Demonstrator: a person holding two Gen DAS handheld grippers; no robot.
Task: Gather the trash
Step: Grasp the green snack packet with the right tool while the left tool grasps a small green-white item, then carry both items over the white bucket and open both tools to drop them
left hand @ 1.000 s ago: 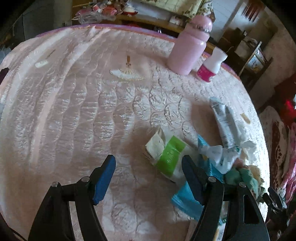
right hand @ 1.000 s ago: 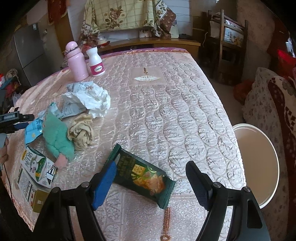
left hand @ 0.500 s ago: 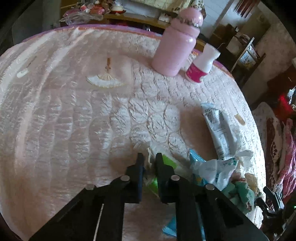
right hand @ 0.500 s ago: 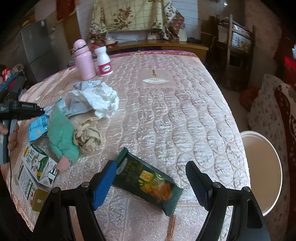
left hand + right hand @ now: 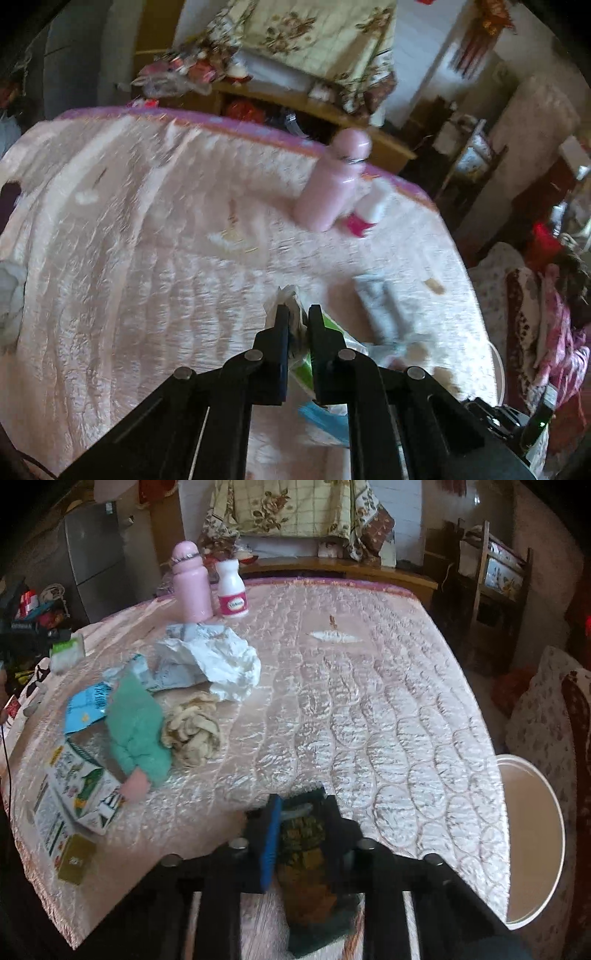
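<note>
- Carton: pinched by its torn top edge in the left gripper, clear of the bed. The edge may tear or slip out.
- Snack bag: right gripper has just clamped it at the bed's near edge. A slick, crumpled bag could slide free.
- Bin: beside the bed; a loose piece may miss it.
- Bottle: standing, well apart.
</note>
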